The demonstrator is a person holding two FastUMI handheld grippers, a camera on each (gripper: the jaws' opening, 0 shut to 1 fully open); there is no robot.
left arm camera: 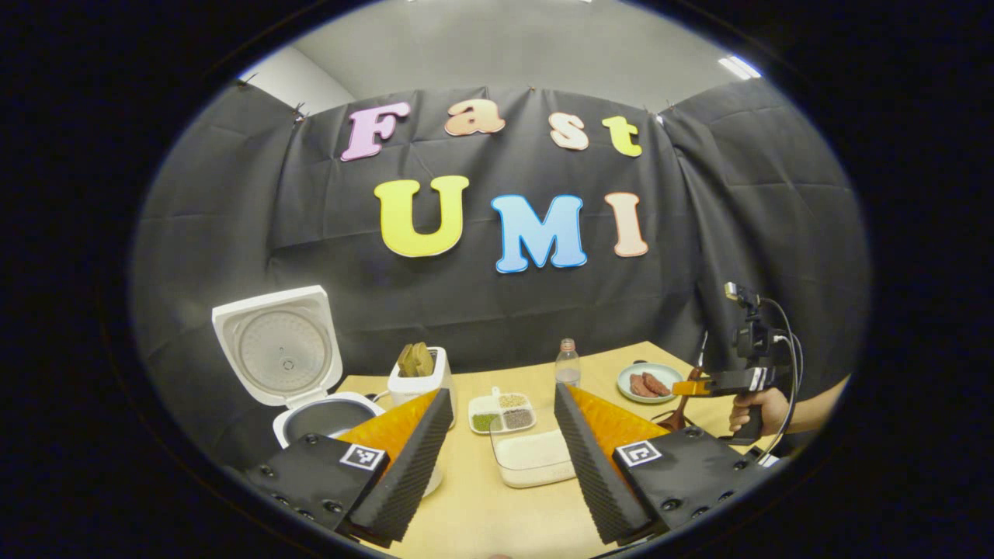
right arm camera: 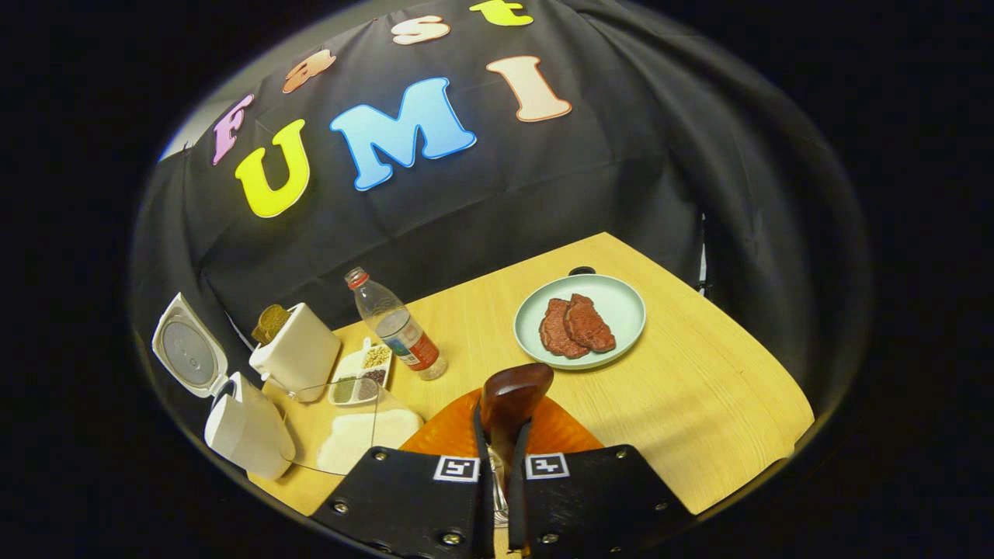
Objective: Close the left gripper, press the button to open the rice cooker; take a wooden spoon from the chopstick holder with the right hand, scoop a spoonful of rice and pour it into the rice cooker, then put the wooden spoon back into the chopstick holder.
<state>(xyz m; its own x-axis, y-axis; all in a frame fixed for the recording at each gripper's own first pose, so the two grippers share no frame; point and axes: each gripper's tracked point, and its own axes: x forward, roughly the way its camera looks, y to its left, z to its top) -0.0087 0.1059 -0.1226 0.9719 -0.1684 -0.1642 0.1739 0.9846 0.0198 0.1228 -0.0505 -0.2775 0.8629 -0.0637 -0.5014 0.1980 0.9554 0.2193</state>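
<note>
White rice cooker (left arm camera: 311, 388) at the far left, lid tipped up and pot open, so button step judged done; white chopstick holder (left arm camera: 419, 380) just right of the rice cooker, brown wooden tops poking out; little dish (left arm camera: 503, 411) with three kinds of grains next, a bit further right of the rice cooker; clear rice box (left arm camera: 534, 458) lying right of the rice cooker and nearer the front of the table (left arm camera: 481, 512), white rice flat inside; left gripper (left arm camera: 503, 392) spread wide open and holding nothing, low over the table, just right of the rice cooker; plastic bottle (left arm camera: 568, 363) standing further right; green plate (left arm camera: 630, 373) with two red-brown pieces well to the right of the rice cooker.

Far right of the rice cooker, right gripper (left arm camera: 687, 387) held up by a hand (left arm camera: 757, 411); seen up close in the right gripper view, right gripper (right arm camera: 501, 446) pinched tight on the wooden spoon (right arm camera: 512, 392), both fingers pressing its handle, round end poking forward; no rice seen on the spoon, though hard to tell from this side.

Step in hand, at a guess: spoon out of the holder and ready for scooping; next, bring the spoon left to the rice box, dip the round end in, lift slowly and keep it level; then carry it on left over the open pot and tip.
</note>
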